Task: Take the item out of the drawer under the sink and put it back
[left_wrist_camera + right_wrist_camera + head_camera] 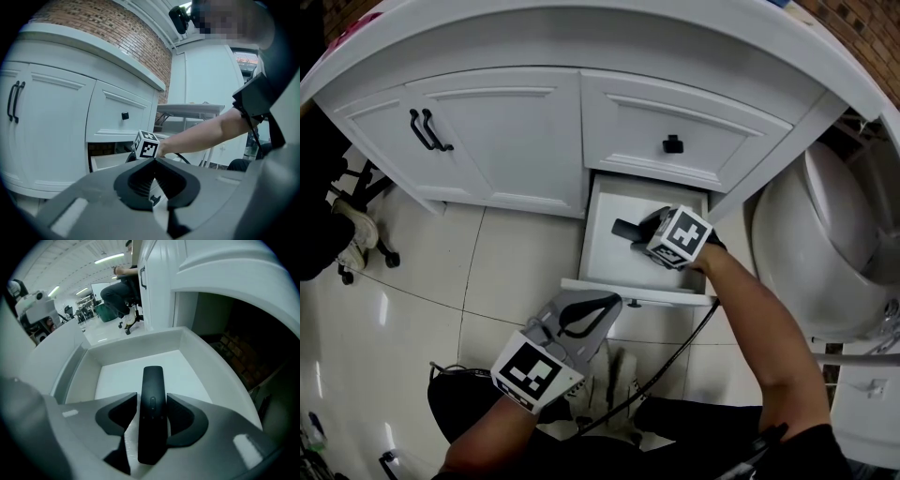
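Observation:
A slim black remote (153,399) lies lengthwise in the open white drawer (117,376) under the sink. My right gripper (152,395) reaches into the drawer with a jaw on each side of the remote; the pads stand a little off its edges, so it is open. In the head view the remote (628,229) pokes out to the left of the right gripper (649,228) inside the drawer (602,258). My left gripper (612,302) hangs in front of the drawer's front edge, shut with nothing in it. Its jaw tips meet in the left gripper view (154,160).
Above the open drawer is a shut drawer with a black knob (673,143). Cabinet doors with black handles (427,129) stand to the left. A large white rounded fixture (825,234) is close on the right. A chair base (358,234) sits on the tiled floor at left.

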Tool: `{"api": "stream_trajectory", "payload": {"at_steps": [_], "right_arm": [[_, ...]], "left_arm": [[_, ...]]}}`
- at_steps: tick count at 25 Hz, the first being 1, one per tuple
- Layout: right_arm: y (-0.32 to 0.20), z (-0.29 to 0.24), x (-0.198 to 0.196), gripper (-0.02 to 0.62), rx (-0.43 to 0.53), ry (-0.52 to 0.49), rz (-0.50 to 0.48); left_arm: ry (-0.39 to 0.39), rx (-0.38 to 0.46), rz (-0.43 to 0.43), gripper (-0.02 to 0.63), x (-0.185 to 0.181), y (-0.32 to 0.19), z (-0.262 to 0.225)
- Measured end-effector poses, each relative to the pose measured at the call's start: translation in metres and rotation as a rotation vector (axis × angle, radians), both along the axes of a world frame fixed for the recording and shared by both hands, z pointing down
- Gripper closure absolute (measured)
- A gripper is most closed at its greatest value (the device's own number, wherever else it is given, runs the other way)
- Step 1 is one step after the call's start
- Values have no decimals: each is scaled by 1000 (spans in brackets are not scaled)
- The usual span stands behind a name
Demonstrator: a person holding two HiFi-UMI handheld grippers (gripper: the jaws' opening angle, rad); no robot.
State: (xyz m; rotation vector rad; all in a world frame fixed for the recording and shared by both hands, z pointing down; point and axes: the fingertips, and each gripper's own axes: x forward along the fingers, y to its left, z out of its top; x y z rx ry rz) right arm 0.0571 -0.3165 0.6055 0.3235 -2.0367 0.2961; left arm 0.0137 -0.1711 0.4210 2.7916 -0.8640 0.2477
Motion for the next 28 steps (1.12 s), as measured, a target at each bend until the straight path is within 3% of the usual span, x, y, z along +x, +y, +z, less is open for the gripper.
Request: {"api": "stream_trajectory", "payload": {"at_steps": [12, 28], "right_arm": [[16, -7, -2, 431, 46, 81, -47], [46, -116, -10, 431, 249, -62, 75]], "left_arm": [[-19, 9, 19, 600, -7, 22, -9], [6, 51, -1, 600, -11, 60, -54]]}}
